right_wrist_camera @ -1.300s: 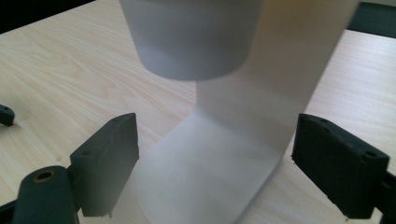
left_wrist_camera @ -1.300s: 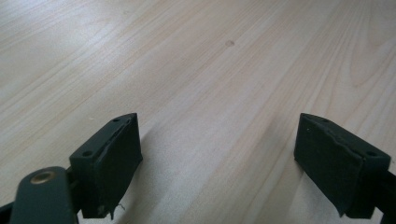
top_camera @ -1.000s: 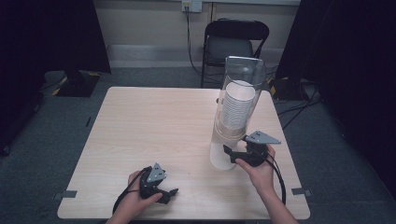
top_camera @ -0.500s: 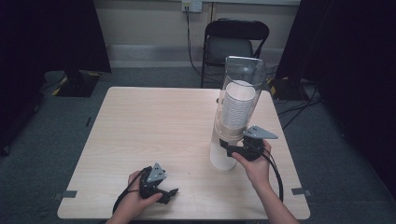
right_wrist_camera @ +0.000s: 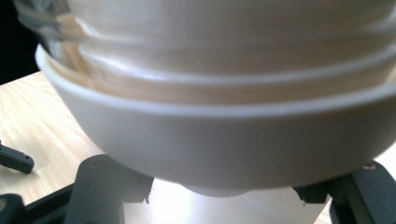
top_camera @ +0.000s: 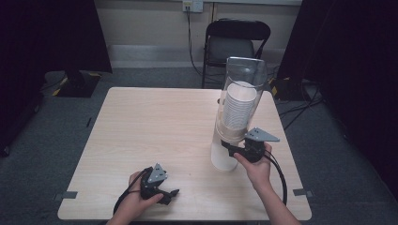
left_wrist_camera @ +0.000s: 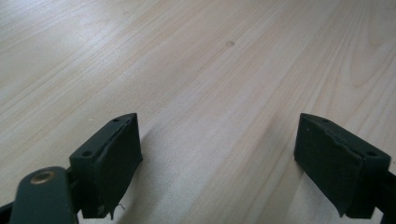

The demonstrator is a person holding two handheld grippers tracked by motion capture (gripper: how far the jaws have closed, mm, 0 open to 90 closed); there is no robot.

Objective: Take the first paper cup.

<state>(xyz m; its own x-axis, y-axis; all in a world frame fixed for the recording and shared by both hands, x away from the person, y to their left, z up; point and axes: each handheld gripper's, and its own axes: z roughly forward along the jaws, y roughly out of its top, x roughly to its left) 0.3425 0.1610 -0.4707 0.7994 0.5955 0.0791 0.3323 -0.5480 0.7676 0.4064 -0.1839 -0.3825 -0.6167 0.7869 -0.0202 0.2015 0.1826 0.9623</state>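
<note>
A tall clear tube point(top_camera: 244, 84) holds a stack of white cups point(top_camera: 238, 110), and a white cup point(top_camera: 224, 157) sticks out below its cream collar. My right gripper point(top_camera: 229, 148) reaches in from the right at that lowest cup. Its jaws have just been closing, and in the right gripper view the right gripper point(right_wrist_camera: 219, 198) has its pads pressed on either side of the white cup point(right_wrist_camera: 219, 140). My left gripper point(top_camera: 165, 194) rests near the table's front left. In the left gripper view the left gripper point(left_wrist_camera: 217, 140) stands open over bare wood.
The light wooden table point(top_camera: 150, 131) is bare apart from the dispenser at its right. A black folding chair point(top_camera: 237, 44) stands behind the far edge. Cables trail from both grippers toward the front edge.
The right gripper's jaws have closed in around the lowest cup under the tube, and the hand shifted slightly. The left hand and its gripper have stayed where they were.
</note>
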